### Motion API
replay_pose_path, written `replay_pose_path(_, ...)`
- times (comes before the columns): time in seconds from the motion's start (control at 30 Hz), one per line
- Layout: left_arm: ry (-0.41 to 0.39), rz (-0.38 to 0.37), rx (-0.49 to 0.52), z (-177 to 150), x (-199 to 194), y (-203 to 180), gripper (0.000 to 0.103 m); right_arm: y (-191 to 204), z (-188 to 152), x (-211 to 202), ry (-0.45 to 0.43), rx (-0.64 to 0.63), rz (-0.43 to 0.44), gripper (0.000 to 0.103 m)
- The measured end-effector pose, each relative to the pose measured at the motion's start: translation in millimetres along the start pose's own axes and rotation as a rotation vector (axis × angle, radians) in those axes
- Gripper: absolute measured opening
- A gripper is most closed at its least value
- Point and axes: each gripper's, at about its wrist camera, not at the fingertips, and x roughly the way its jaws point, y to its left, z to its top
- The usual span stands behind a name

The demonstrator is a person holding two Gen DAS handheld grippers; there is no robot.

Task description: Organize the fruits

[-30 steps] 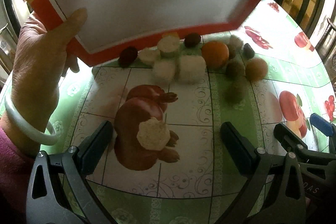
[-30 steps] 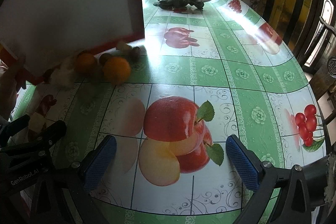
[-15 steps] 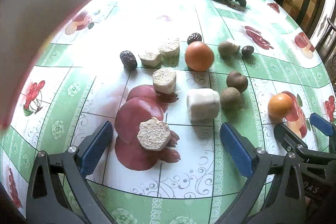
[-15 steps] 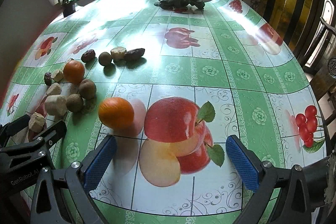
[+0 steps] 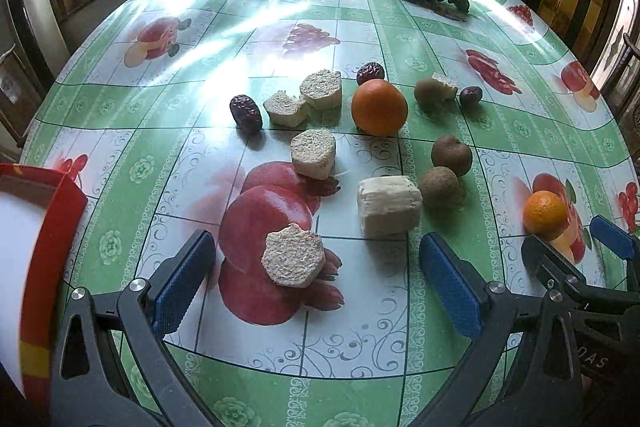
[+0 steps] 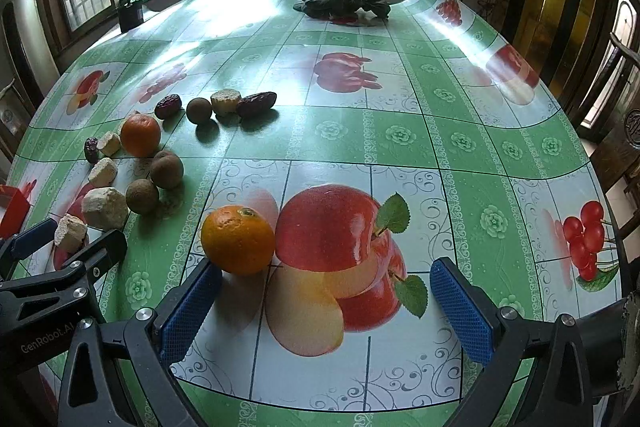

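The left gripper [image 5: 316, 287] hangs low over the green tablecloth with fruit pictures [image 5: 440, 39], and its two blue pads [image 5: 182, 281] are wide apart with nothing in them. Right between those pads, a little ahead, lies a pale crumbly six-sided chunk [image 5: 293, 260]. Further ahead and a bit to the right lies a white blocky chunk [image 5: 388, 206], with two round brown fruits [image 5: 439, 186] just beside it. Beyond them sit a big round orange [image 5: 379, 107], more pale chunks [image 5: 313, 153] and a wrinkly dark red date [image 5: 245, 112]. A red-rimmed white box [image 5: 24, 267] pokes in at the left edge. The right gripper [image 6: 326, 301] is also spread open and empty. A small shiny orange [image 6: 238, 239] sits just ahead of its left pad, almost touching it, so it is off to the side and not between the pads. The oranges look round, smooth and a bit heavy, so they could roll or slip; it seems best to pinch one across its fat middle. The pale chunks look light and dry, and they may crumble, so a soft squeeze on two flat sides should work. The dates look small, soft and maybe sticky. The brown fruits look hard and may roll away if bumped.
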Motion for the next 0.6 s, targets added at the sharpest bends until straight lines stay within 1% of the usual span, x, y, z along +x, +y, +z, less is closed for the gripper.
replay_pose_path(0.6,0.001,0.000,0.000,-0.5,-0.4,0.2,0.103,-0.3,0.6,0.9,0.000,0.000,-0.001,0.103)
